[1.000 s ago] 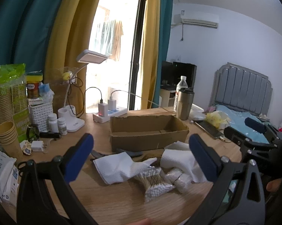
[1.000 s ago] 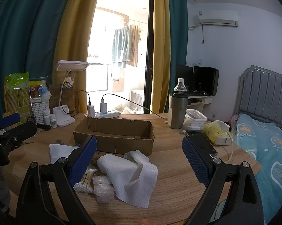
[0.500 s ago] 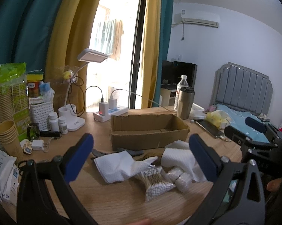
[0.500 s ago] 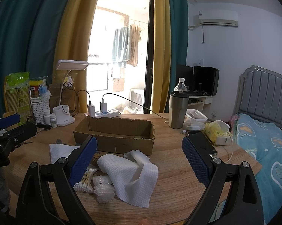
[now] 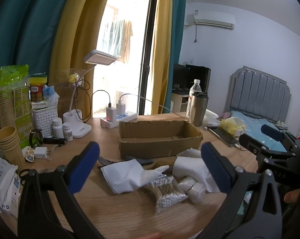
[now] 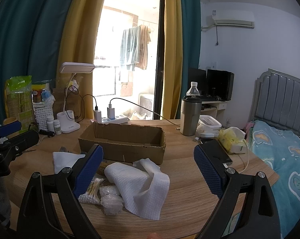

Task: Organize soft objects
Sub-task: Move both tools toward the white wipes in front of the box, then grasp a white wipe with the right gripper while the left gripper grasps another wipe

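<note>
While both tools hover above the near edge of the wooden table (image 6: 189, 195), neither carries anything. The left gripper (image 5: 150, 167) stands wide, its blue pads framing the heap of soft things from the near left; the right gripper (image 6: 148, 169) is equally wide and empty, and looks over the same heap from the near right. Directly ahead of the pads lies the pile: a crumpled white cloth (image 6: 138, 185) on the right, a second white cloth (image 5: 128, 174) on the left, a clear bag of cotton swabs (image 5: 166, 194) nearest the camera, and small bubble-wrapped bundles (image 6: 110, 199) just beside that bag and touching the right cloth. A dark item shows between the cloths and the box, too hidden to name. Just beyond the pile sits the open cardboard box (image 5: 160, 137), which looks empty. Farther out stand a desk lamp (image 5: 100, 58) and power strip (image 5: 118, 117) at the far left, and a steel tumbler (image 6: 189, 116) at the far right.

Judged stage: the opening approach, with no item yet gathered. The next move probably calls for lowering one gripper onto a cloth, pinching a raised fold rather than flat fabric, then lifting it clear of the box's near wall.
</note>
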`<state>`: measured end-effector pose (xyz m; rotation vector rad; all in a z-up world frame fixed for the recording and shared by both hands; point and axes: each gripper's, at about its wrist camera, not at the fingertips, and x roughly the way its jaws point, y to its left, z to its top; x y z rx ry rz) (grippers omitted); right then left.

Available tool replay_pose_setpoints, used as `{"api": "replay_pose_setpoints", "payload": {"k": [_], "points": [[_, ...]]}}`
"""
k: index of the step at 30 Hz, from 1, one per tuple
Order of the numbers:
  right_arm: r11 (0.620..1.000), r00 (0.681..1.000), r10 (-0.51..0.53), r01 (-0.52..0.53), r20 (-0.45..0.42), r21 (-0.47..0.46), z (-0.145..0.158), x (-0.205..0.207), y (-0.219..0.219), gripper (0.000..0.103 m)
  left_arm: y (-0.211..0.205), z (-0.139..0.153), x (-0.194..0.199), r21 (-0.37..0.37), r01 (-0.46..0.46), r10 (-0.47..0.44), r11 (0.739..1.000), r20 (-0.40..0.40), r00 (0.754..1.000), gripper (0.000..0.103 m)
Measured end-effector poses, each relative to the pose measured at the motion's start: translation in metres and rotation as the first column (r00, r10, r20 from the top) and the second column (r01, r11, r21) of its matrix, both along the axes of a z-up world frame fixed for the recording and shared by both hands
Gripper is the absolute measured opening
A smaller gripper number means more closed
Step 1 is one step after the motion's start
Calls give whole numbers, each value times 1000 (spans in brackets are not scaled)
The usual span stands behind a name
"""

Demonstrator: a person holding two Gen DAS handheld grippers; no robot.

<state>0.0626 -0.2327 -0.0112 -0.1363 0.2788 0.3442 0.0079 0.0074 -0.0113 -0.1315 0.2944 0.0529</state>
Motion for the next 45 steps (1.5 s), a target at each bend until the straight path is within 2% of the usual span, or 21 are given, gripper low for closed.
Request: {"api": "replay_pose_setpoints", "payload": {"k": [9, 14, 22, 31, 40, 45], "points": [[1000, 1000, 0, 0, 0, -2, -2, -1, 2, 95, 1, 0, 0, 3, -3, 3, 1000, -1, 1000, 103], [1000, 1000, -13, 12, -9, -5, -10, 2, 3, 95, 4, -11, 0, 38, -47, 48, 998, -20, 999, 103], [999, 998, -30, 28, -54, -25, -27, 19, 0, 95, 21, -30, 17, 43, -71, 76, 997, -107, 991, 103], [999, 986, -24, 20, -165, -27, -61, 48, 0, 95, 22, -55, 51, 53, -43, 53, 998, -211, 976, 103], [1000, 966, 14, -17, -259, -9, -91, 72, 10, 95, 27, -80, 94, 53, -4, 21, 999, -339, 941, 102], [999, 954, 36, -35, -297, 8, -102, 80, 14, 95, 36, -95, 117, 48, -49, 65, 998, -441, 895, 102]]}}
